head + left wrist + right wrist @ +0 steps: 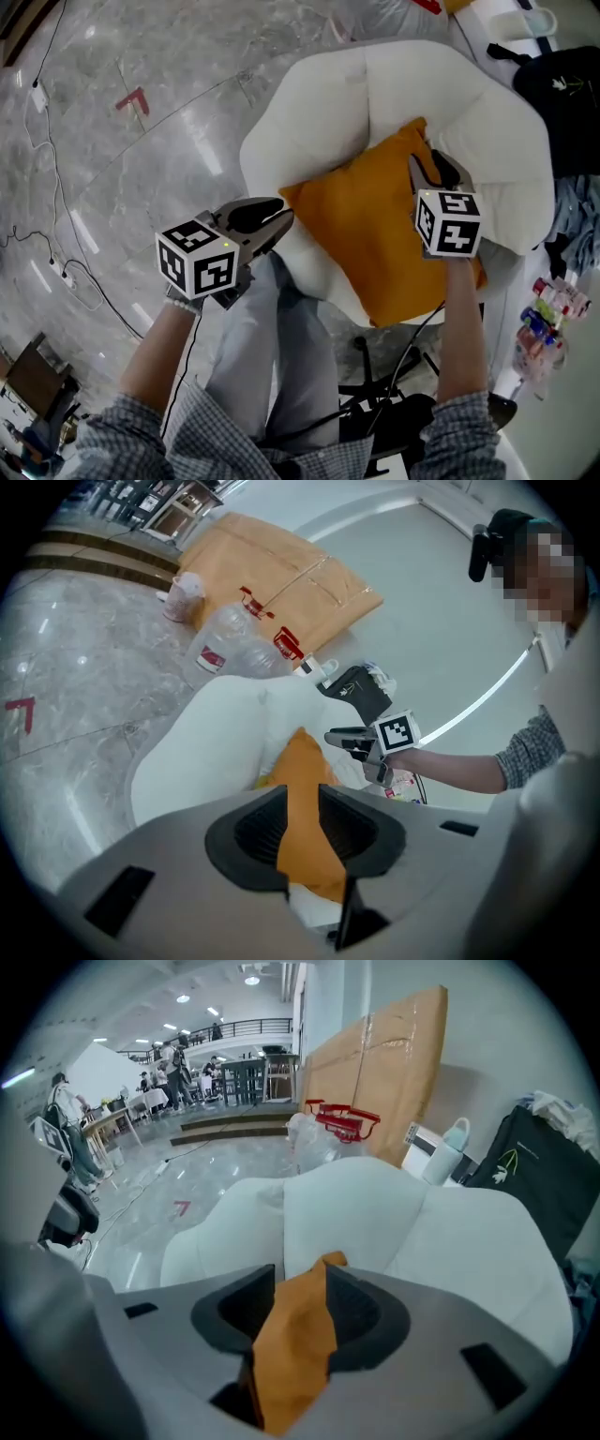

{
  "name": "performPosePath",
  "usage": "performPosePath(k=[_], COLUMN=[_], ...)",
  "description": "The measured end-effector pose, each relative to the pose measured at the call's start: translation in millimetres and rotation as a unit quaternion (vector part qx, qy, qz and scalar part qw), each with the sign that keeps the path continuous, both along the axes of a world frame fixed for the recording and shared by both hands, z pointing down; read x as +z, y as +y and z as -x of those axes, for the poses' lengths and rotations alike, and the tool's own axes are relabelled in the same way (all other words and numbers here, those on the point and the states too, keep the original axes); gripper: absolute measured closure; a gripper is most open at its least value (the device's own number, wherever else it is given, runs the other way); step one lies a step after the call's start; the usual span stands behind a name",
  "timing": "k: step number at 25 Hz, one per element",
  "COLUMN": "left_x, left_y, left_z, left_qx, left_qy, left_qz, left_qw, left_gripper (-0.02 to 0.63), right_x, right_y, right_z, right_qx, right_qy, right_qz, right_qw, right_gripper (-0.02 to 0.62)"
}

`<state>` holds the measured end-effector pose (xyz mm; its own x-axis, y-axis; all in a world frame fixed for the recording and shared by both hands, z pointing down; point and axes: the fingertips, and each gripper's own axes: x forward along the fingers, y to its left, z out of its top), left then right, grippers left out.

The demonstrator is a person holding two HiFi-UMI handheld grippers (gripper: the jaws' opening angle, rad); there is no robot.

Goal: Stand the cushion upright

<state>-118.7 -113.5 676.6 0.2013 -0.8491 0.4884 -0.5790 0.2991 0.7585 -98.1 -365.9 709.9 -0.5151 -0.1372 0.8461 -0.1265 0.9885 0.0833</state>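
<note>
Left gripper (302,808) jaws spread, edge of orange cushion (370,244) sitting in gap, pads not biting. Right gripper (298,1312) jaws wide too, cushion fabric bunched loose between them. Left one at cushion's left corner, right one at its right edge. Cushion on seat of white armchair (319,103), top corner tucked toward backrest crease, leaning back, tilted. Checked sleeves (131,431) low in head view. Grey marble floor (141,169) around chair; cardboard slab (394,1063) and black bag (534,1157) beyond.
</note>
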Motion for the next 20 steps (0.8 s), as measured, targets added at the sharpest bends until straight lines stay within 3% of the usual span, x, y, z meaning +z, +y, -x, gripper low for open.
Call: performPosePath(k=[10,15,20], left_x=[75,117,159], left_y=[18,25,27], left_z=[5,-5,-17], left_qx=[-0.039,-0.072,-0.08], left_qy=[0.041,0.098,0.12], left_qz=[0.047,0.073,0.122], left_qw=[0.9973,0.9899,0.982], left_gripper=[0.489,0.472,0.455], right_x=[58,77,93], right_y=[-19,-30,-35], right_z=[15,21,21], right_qx=[0.004,0.005,0.019], right_qy=[0.065,0.094,0.108], right_qz=[-0.019,-0.032,-0.023], right_qw=[0.998,0.995,0.994], right_gripper=[0.397,0.391,0.374])
